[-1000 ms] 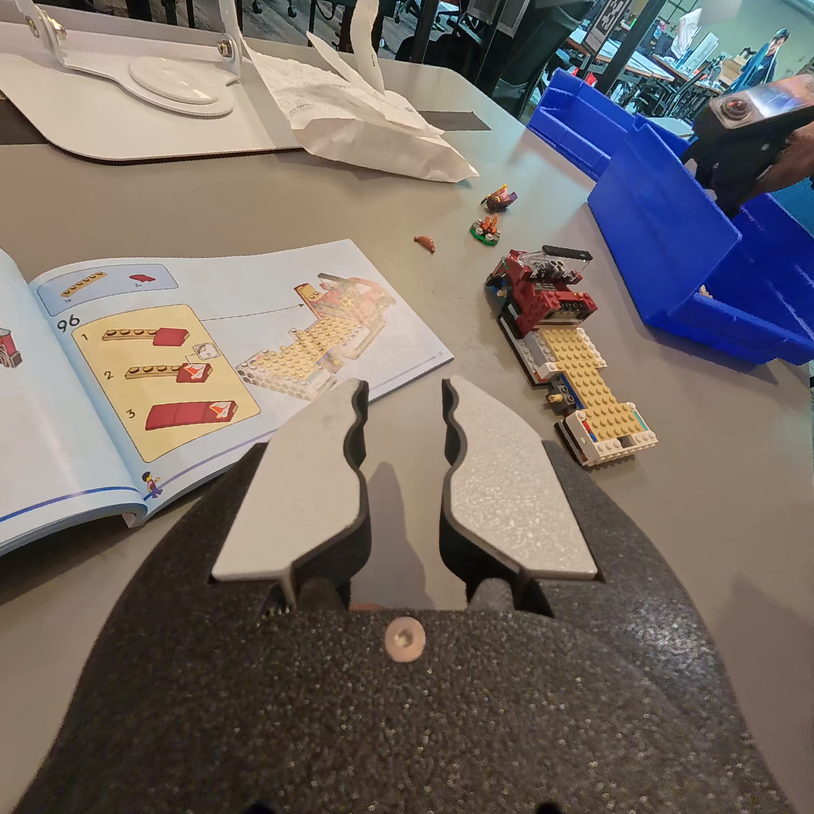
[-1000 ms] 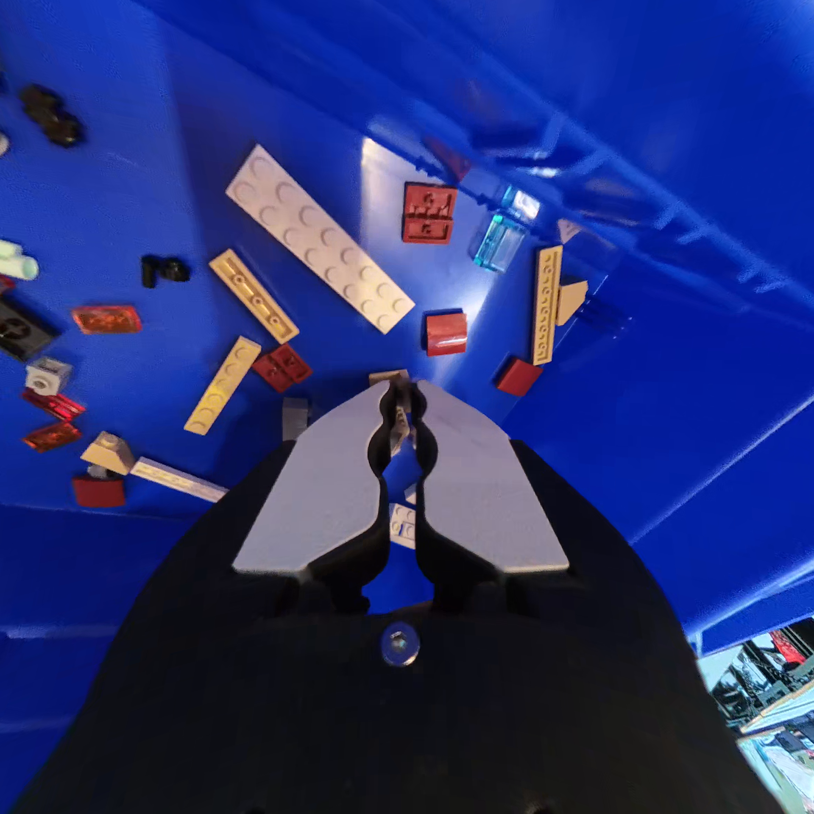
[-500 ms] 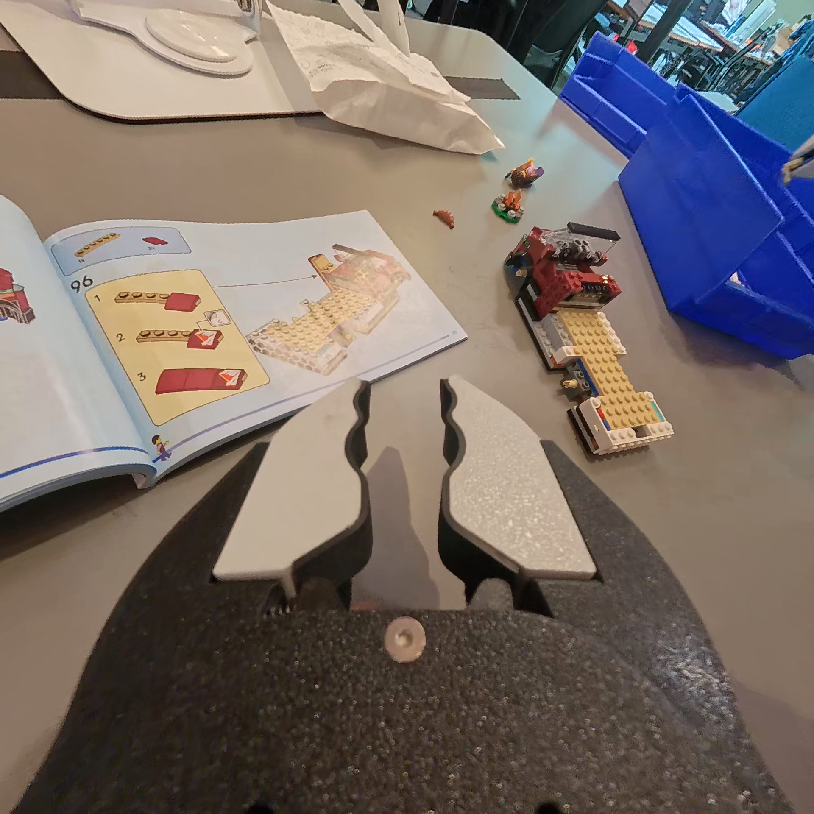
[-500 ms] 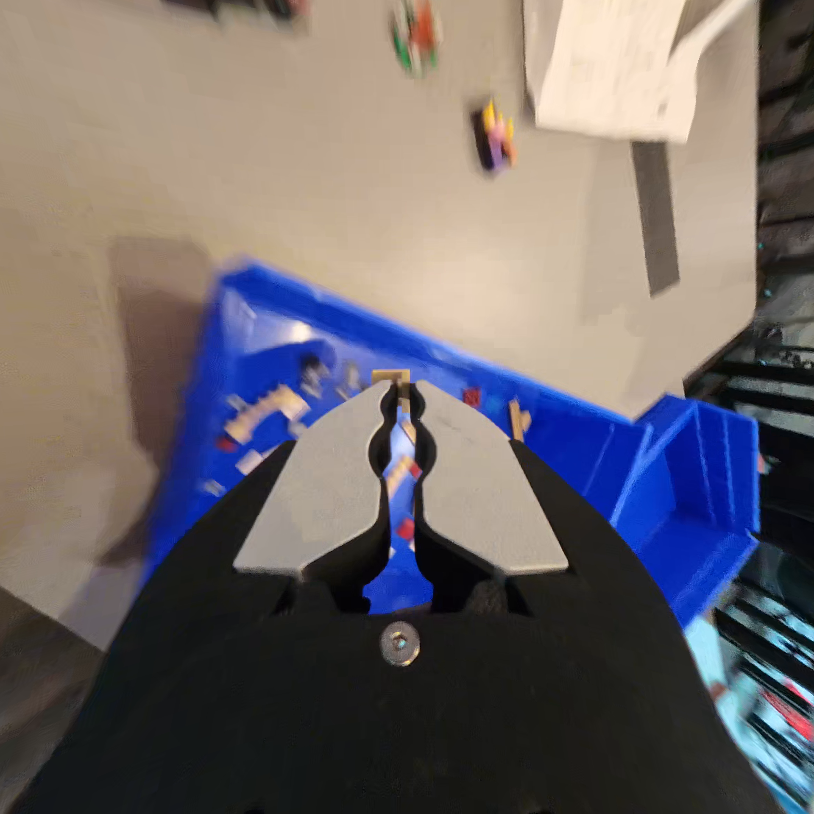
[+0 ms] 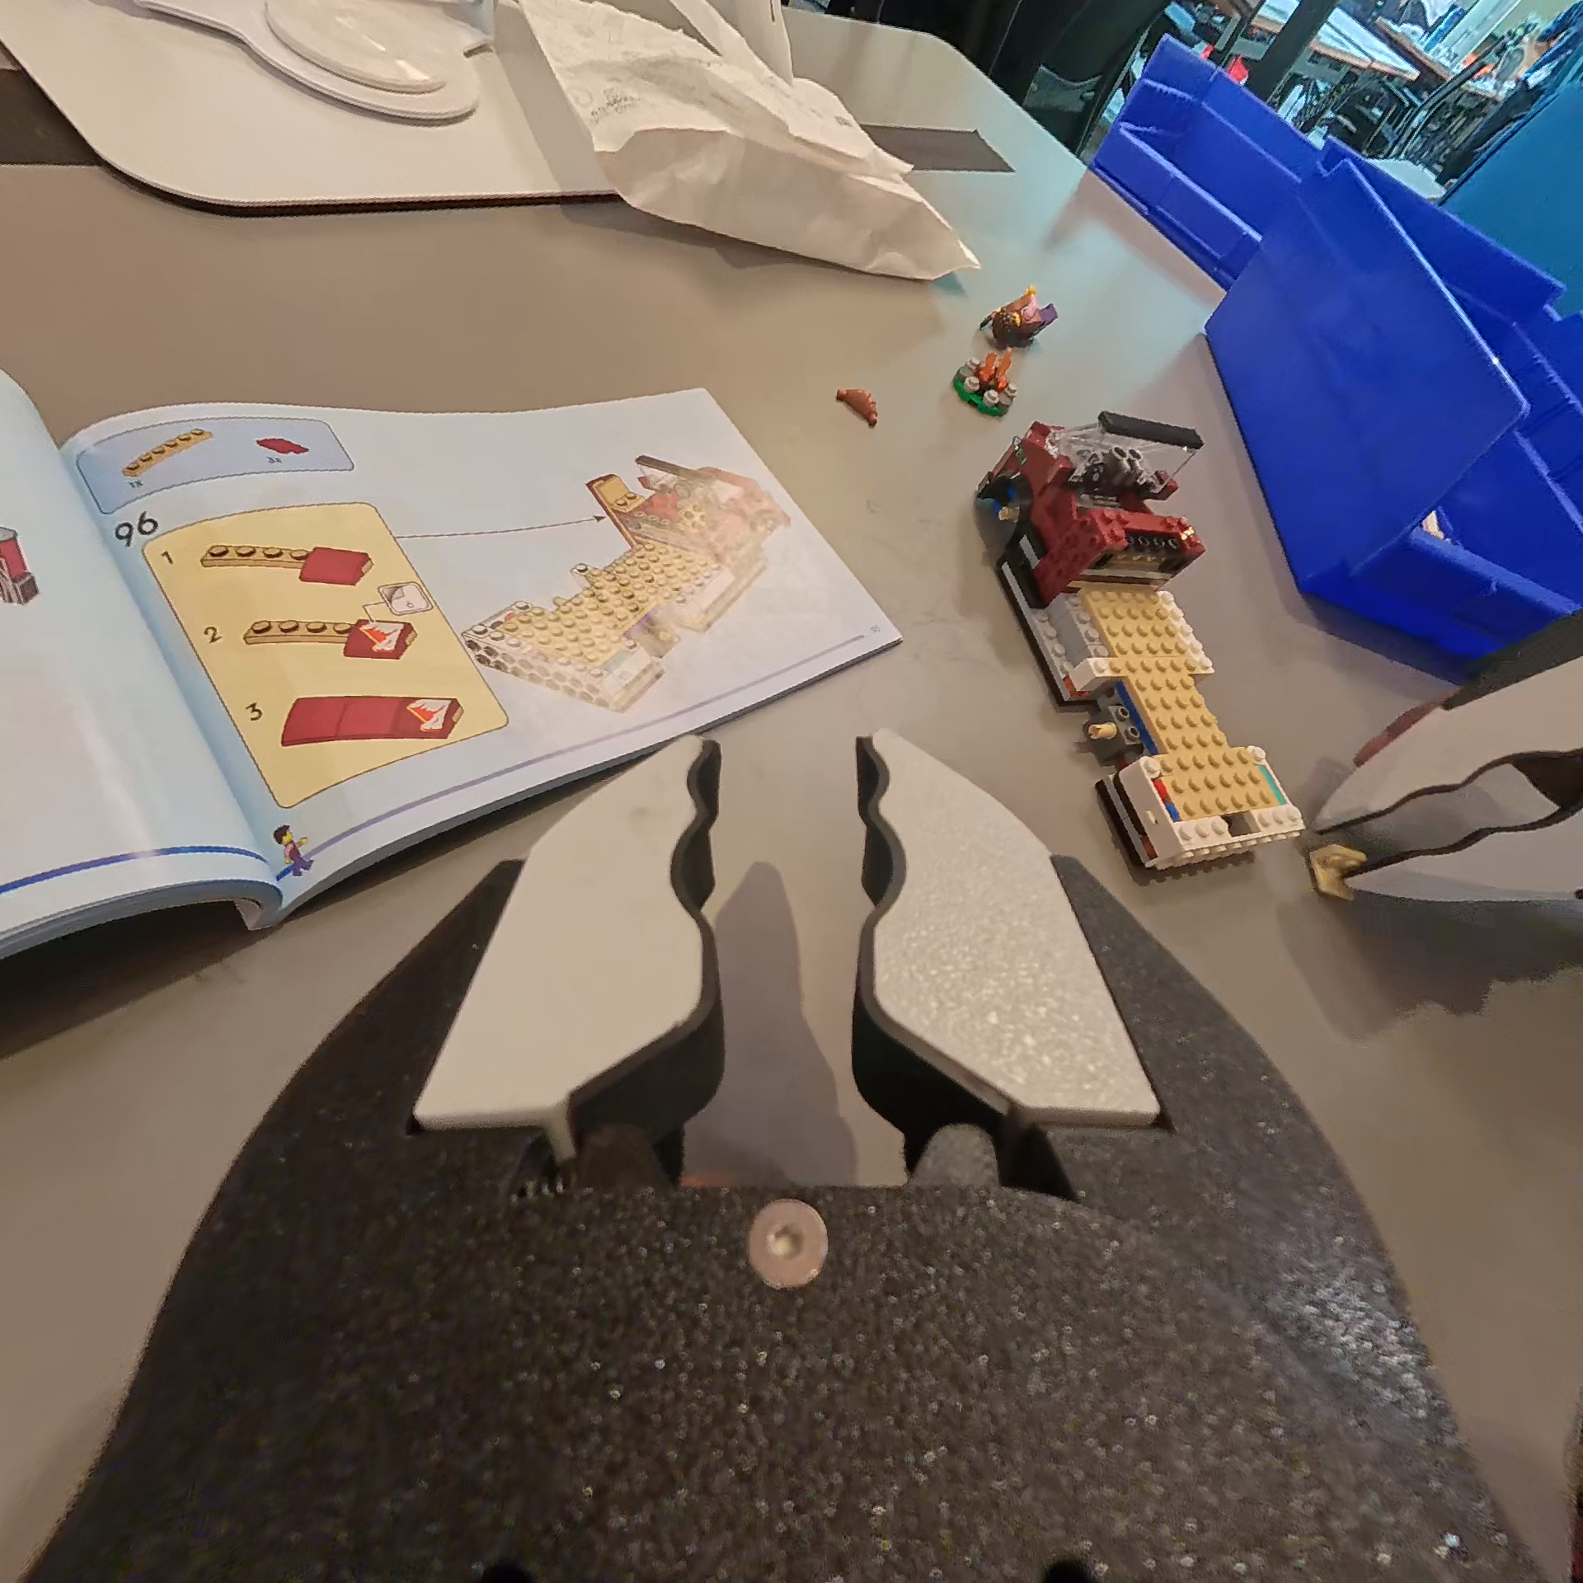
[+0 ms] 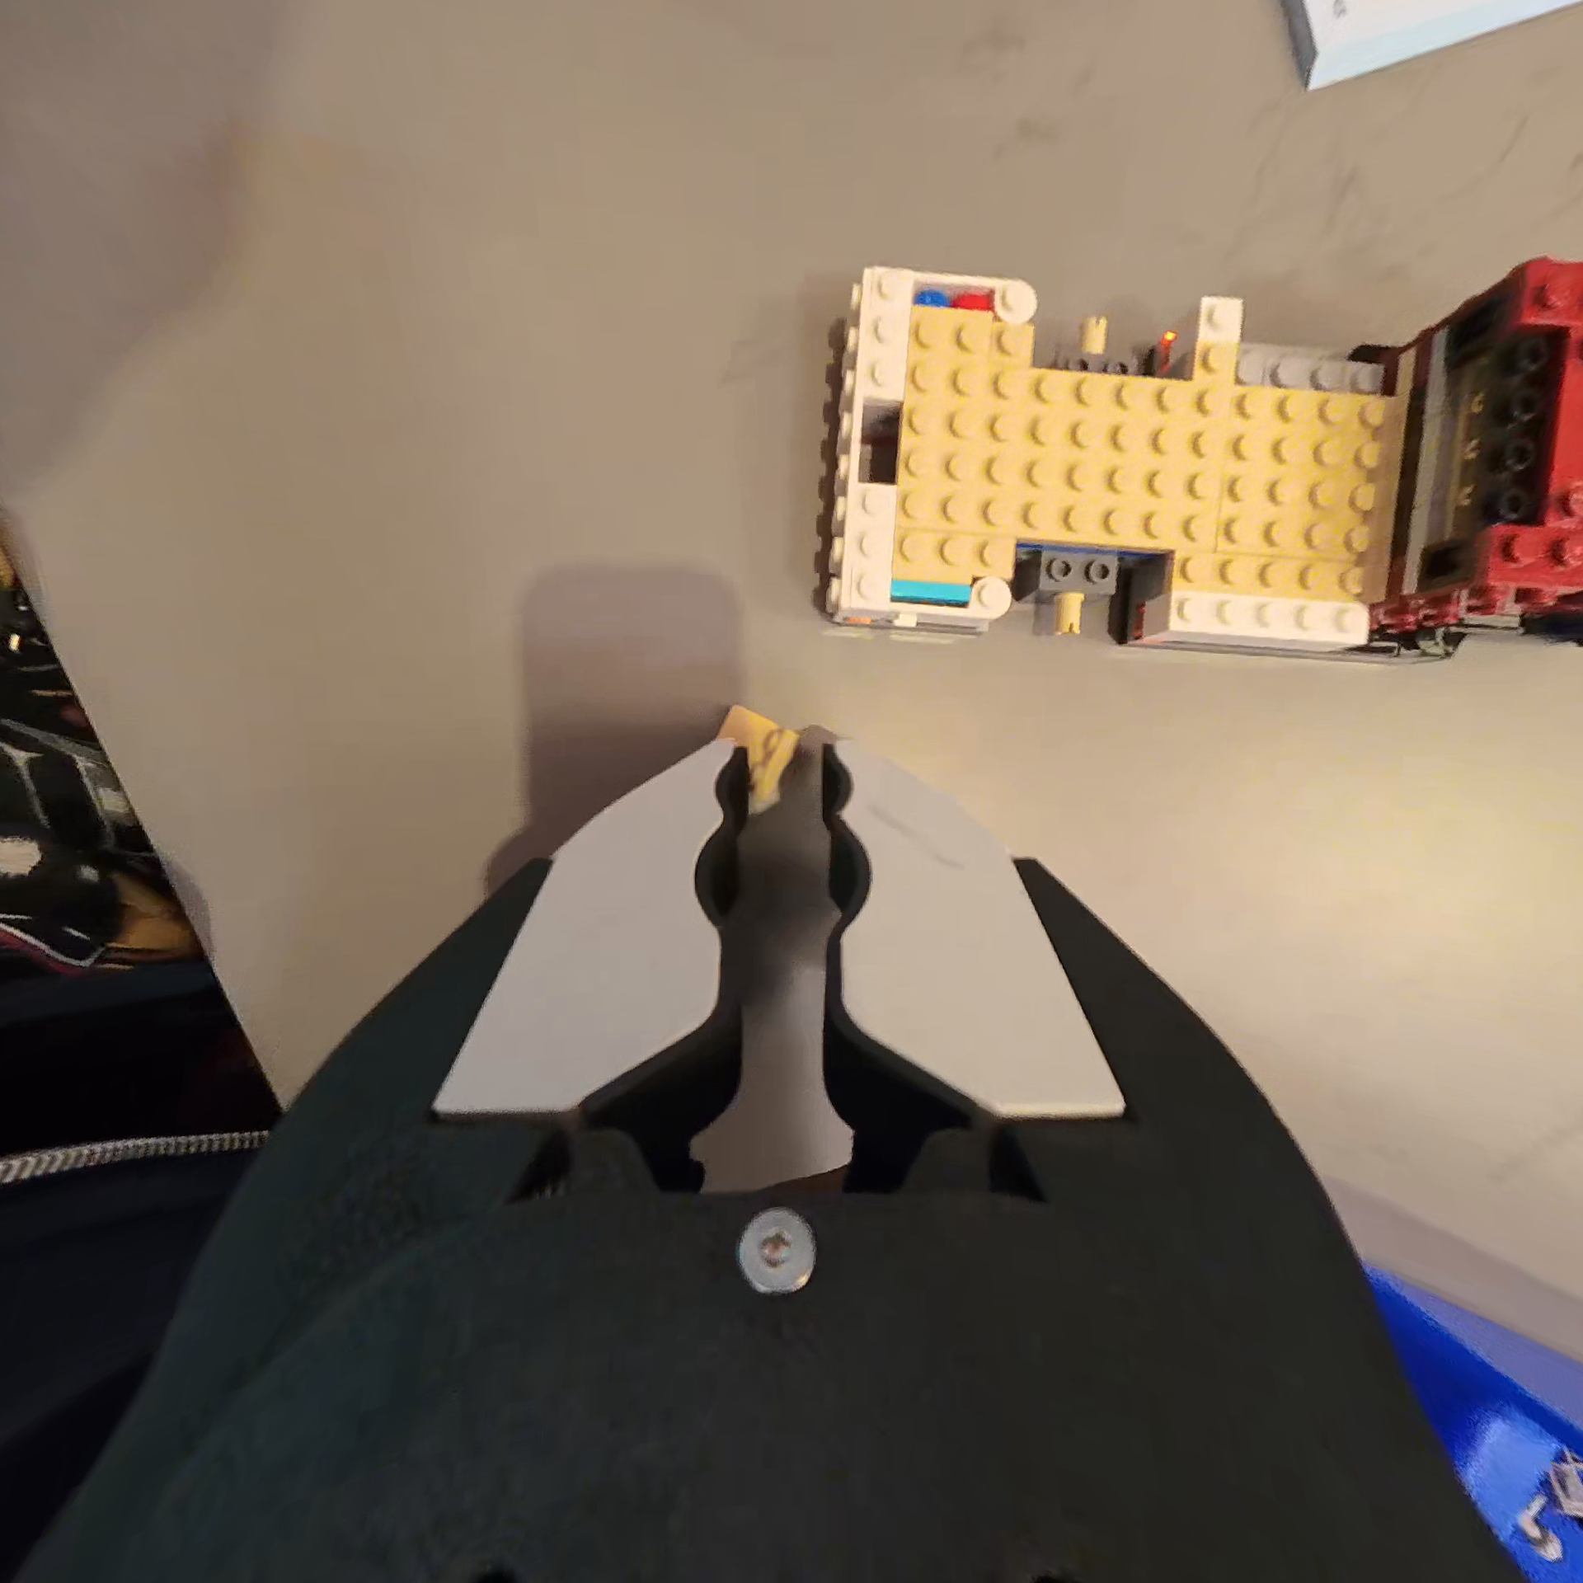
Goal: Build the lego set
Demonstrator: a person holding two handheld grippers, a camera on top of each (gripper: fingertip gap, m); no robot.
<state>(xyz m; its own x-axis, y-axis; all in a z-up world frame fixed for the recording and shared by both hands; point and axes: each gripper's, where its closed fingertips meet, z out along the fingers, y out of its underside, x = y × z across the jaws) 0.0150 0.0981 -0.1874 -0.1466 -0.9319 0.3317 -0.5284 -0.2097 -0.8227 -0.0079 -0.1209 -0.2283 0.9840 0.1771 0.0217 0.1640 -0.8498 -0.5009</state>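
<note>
— Left hand-held gripper (image 5: 784, 754)?
— Jaws apart, bare, low over the grey table (image 5: 857, 985), near the open instruction booklet (image 5: 445, 600).
— Right hand-held gripper (image 6: 778, 758)?
— Angled down, slightly parted; small tan brick piece (image 6: 765, 758) against its left pad, beside the tan-and-red brick model (image 6: 1114, 462).

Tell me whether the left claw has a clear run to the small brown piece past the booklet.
Probably yes. The left claw is open and empty; only the flat booklet's corner and bare table lie between it and the brown piece, with the brick model off to the side.
</note>
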